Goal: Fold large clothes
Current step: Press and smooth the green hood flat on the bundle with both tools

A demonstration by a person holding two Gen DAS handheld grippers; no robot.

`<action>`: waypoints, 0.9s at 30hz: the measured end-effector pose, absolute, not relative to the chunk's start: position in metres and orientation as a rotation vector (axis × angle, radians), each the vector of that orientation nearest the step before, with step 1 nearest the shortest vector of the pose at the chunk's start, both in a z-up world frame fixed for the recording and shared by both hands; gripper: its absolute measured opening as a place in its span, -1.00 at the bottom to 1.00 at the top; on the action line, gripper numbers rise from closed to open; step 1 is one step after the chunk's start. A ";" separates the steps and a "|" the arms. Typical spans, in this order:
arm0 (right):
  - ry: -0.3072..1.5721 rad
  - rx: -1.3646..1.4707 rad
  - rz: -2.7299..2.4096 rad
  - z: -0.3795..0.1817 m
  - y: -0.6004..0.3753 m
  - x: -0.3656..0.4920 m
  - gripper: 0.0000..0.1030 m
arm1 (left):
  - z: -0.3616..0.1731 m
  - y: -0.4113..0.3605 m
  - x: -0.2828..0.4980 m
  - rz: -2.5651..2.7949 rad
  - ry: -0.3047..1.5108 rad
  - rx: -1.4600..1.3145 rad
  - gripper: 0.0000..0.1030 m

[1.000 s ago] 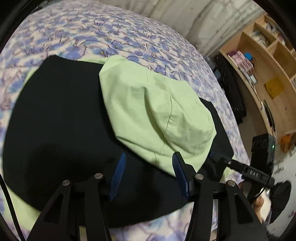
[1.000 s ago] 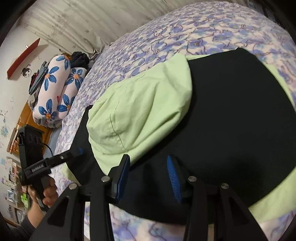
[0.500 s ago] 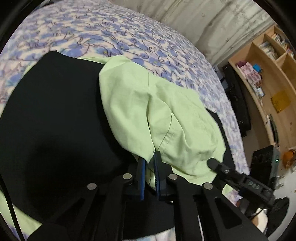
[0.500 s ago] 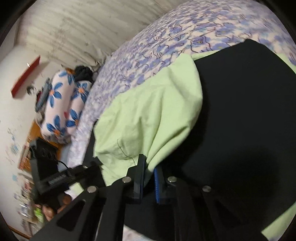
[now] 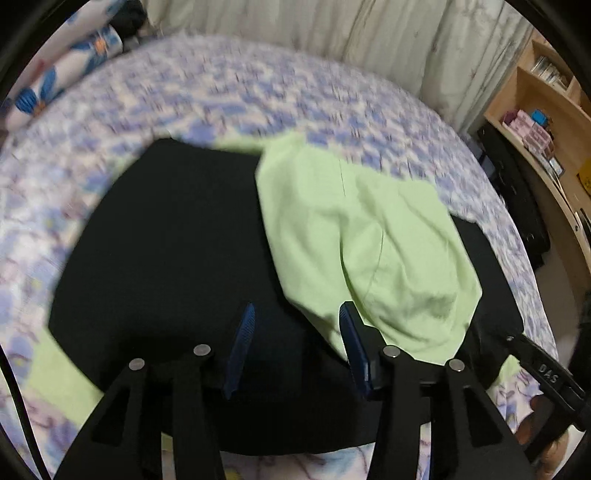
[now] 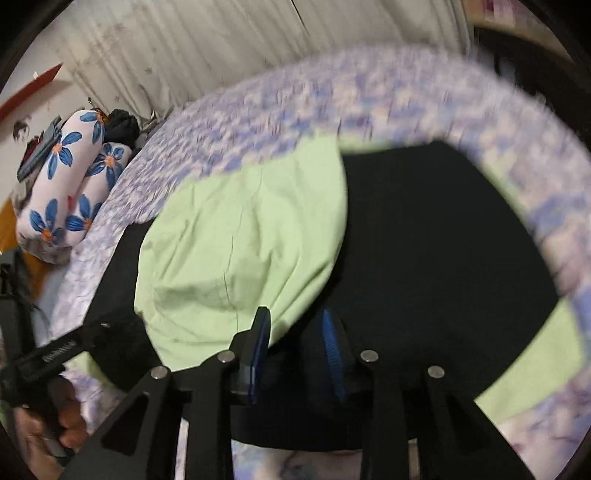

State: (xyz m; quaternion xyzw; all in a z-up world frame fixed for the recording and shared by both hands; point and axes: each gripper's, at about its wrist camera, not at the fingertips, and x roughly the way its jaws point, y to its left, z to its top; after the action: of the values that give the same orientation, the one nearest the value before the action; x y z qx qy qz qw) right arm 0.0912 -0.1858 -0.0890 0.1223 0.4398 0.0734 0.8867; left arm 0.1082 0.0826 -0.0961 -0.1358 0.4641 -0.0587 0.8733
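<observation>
On the bed: we see the garment (image 5: pixel 177 258), black with light green parts, spread flat on the flowered bed sheet (image 5: pixel 258 99).
Green sleeve: we see the sleeve (image 5: pixel 369 251) folded over the black body, on the side between our two claws.
Left claw: our left claw (image 5: pixel 295 347) has just been opening; its pads (image 5: pixel 242 343) stand apart above the cloth and hold nothing.
Right claw: our right claw (image 6: pixel 293 347) has also just been opening; released, with the sleeve edge just beside one pad.
Around: pillows (image 6: pixel 70 181) with blue flowers, a curtain (image 5: pixel 332 33), a wooden shelf (image 5: pixel 546 122).
</observation>
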 end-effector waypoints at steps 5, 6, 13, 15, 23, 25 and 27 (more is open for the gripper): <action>0.866 0.301 0.296 -0.081 -0.170 0.113 -0.43 | -0.074 0.077 0.123 -0.249 0.895 -0.333 -0.75; 0.868 0.306 0.327 -0.083 -0.163 0.122 -0.43 | -0.074 0.073 0.129 -0.266 0.900 -0.337 -0.76; 0.957 0.285 0.388 -0.115 -0.128 0.167 -0.43 | -0.098 0.032 0.176 -0.293 0.945 -0.297 -0.80; 0.990 0.243 0.354 -0.127 -0.129 0.173 -0.46 | -0.118 0.027 0.188 -0.236 0.998 -0.253 -0.80; 0.973 0.286 0.168 -0.137 -0.206 0.169 -1.00 | -0.141 0.057 0.186 -0.195 1.021 -0.293 -0.92; 0.969 0.305 0.145 -0.136 -0.215 0.164 -1.00 | -0.141 0.059 0.182 -0.191 1.019 -0.297 -0.92; 0.968 0.315 0.140 -0.135 -0.214 0.161 -1.00 | -0.141 0.059 0.179 -0.185 1.014 -0.295 -0.92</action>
State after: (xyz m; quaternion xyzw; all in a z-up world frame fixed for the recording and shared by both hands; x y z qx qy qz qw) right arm 0.1611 -0.2140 -0.1355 0.1507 0.4631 0.0668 0.8708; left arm 0.1791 0.0593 -0.1408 -0.1406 0.4832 -0.0880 0.8597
